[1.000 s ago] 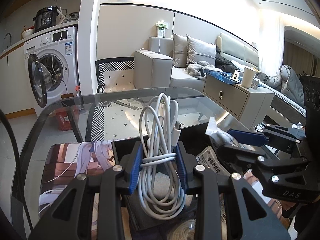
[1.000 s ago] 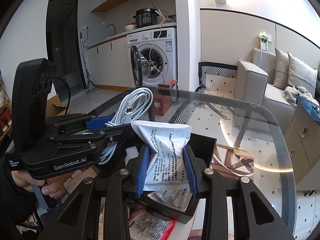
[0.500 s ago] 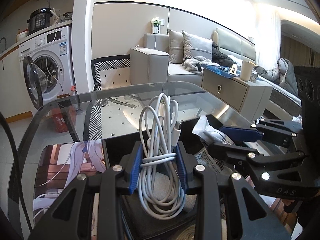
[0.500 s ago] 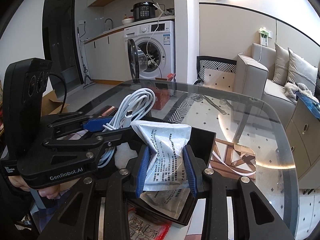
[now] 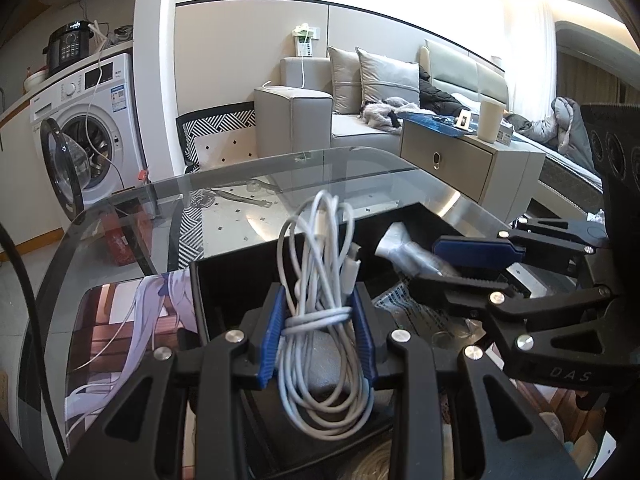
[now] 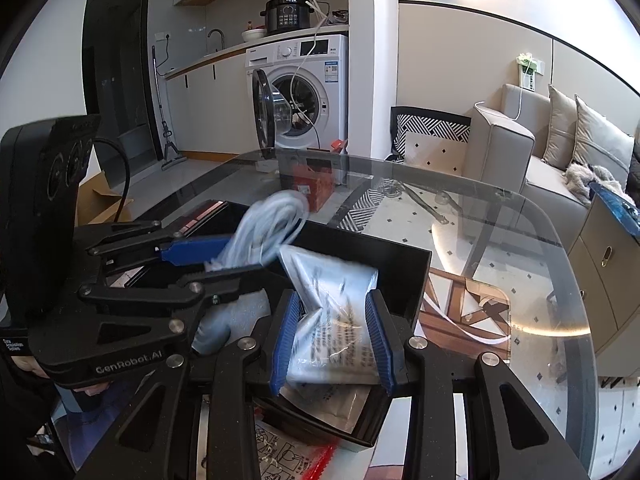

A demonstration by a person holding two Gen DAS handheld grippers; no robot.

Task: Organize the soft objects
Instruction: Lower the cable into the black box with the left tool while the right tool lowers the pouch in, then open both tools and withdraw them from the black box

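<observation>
My left gripper point(image 5: 318, 334) is shut on a coiled white cable point(image 5: 320, 280) and holds it upright over a black open box point(image 5: 224, 280) on the glass table. My right gripper point(image 6: 332, 338) is shut on a clear printed plastic packet point(image 6: 332, 304) over the same black box point(image 6: 404, 264). In the left wrist view the right gripper point(image 5: 460, 268) comes in from the right with the packet point(image 5: 408, 252). In the right wrist view the left gripper point(image 6: 200, 260) comes in from the left with the cable point(image 6: 272, 228), blurred.
The round glass table point(image 6: 500, 240) carries an anime-print mat point(image 5: 132, 320) left of the box. Another packet with red print point(image 6: 288, 452) lies in front of the box. A washing machine point(image 6: 304, 92), sofa point(image 5: 320, 120) and side cabinet point(image 5: 460, 160) stand beyond.
Both grippers have dropped lower and closer into the black box with their loads. The cable and packet stay gripped.
</observation>
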